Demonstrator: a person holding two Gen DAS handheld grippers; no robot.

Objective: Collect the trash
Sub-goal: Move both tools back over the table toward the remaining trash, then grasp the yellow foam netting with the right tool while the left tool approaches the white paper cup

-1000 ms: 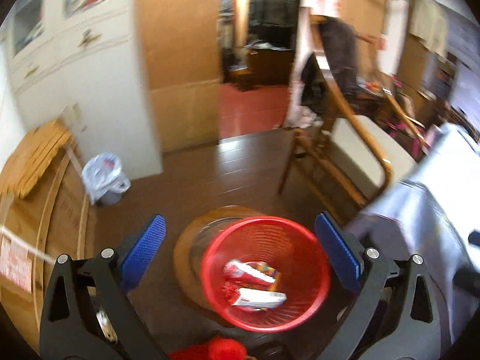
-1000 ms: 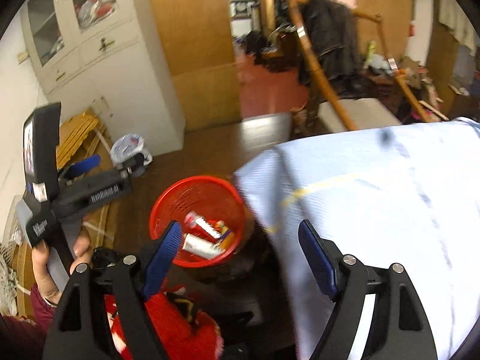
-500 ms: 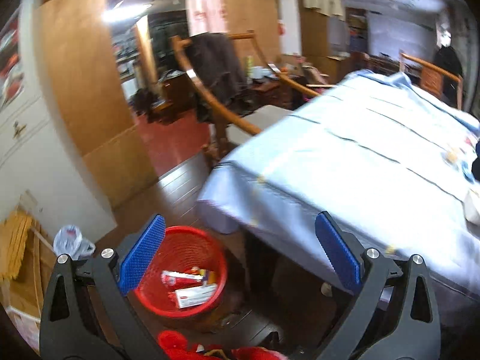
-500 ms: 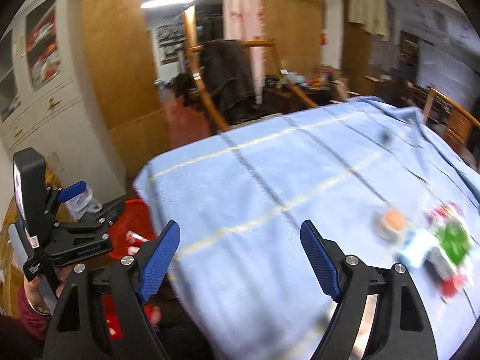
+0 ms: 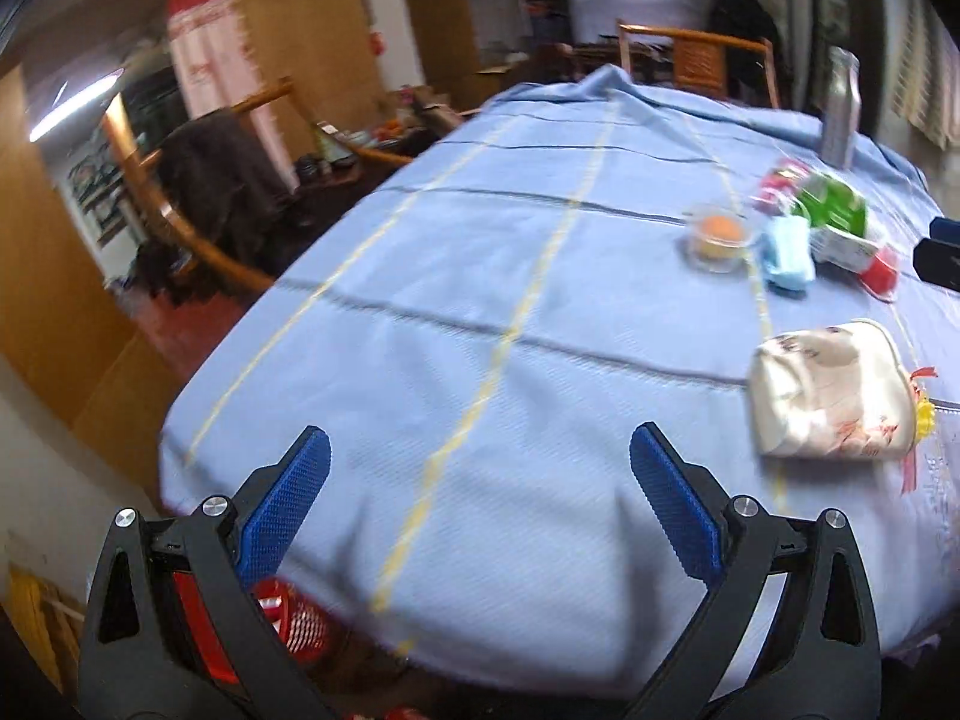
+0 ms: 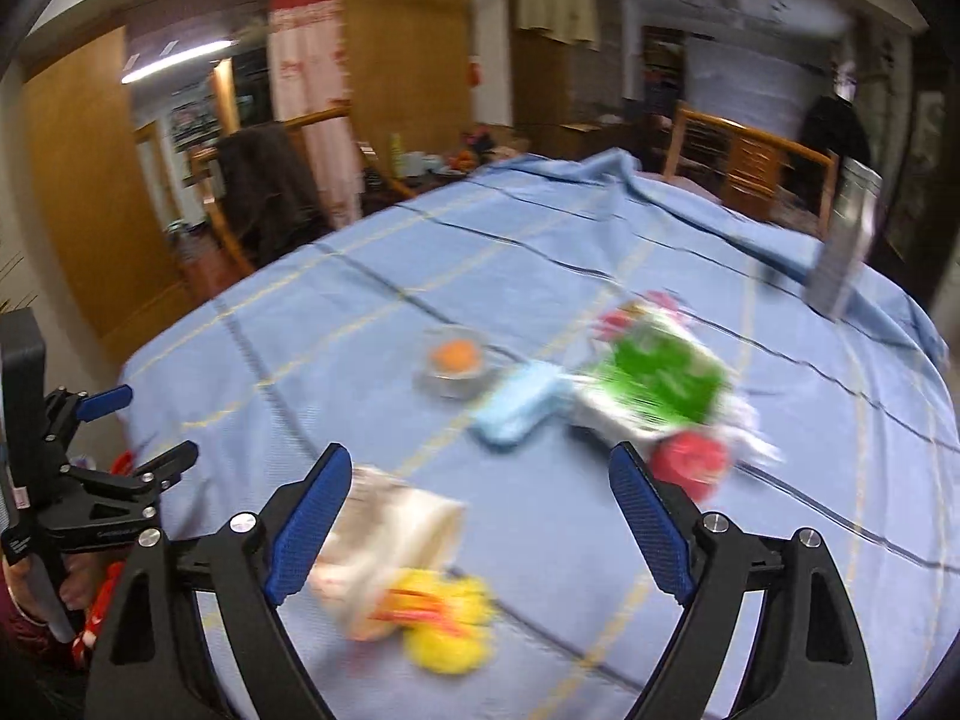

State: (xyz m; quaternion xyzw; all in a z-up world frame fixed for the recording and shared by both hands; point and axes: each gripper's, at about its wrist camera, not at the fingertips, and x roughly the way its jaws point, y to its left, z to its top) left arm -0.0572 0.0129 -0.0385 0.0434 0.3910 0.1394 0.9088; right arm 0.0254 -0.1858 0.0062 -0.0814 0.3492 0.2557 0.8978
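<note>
A pile of trash lies on the blue tablecloth (image 5: 480, 276): a green packet (image 5: 831, 210) (image 6: 660, 372), a light blue face mask (image 5: 786, 252) (image 6: 519, 411) and a small red item (image 5: 879, 267) (image 6: 690, 462). The red mesh bin (image 5: 300, 618) shows on the floor at the table's near left corner. My left gripper (image 5: 480, 450) hangs open over the near edge of the cloth, with nothing between its fingers. My right gripper (image 6: 480, 462) is over the table just short of the pile. Its jaws are opening and nothing is gripped. The left gripper (image 6: 141, 429) also appears at the left edge of the right wrist view.
A white printed pouch (image 5: 834, 390) (image 6: 384, 540) with a yellow tassel (image 6: 444, 618) lies near the right gripper's left finger. A clear dish holding something orange (image 5: 720, 231) (image 6: 456, 360) sits beside the mask. A metal bottle (image 5: 840, 108) (image 6: 846, 240) stands at the far side. Wooden chairs (image 6: 750, 168) ring the table.
Both views have swung up and right from the red bin on the floor onto the table. The bin has slid to the lower left corner. The pile has come close to the right gripper.
</note>
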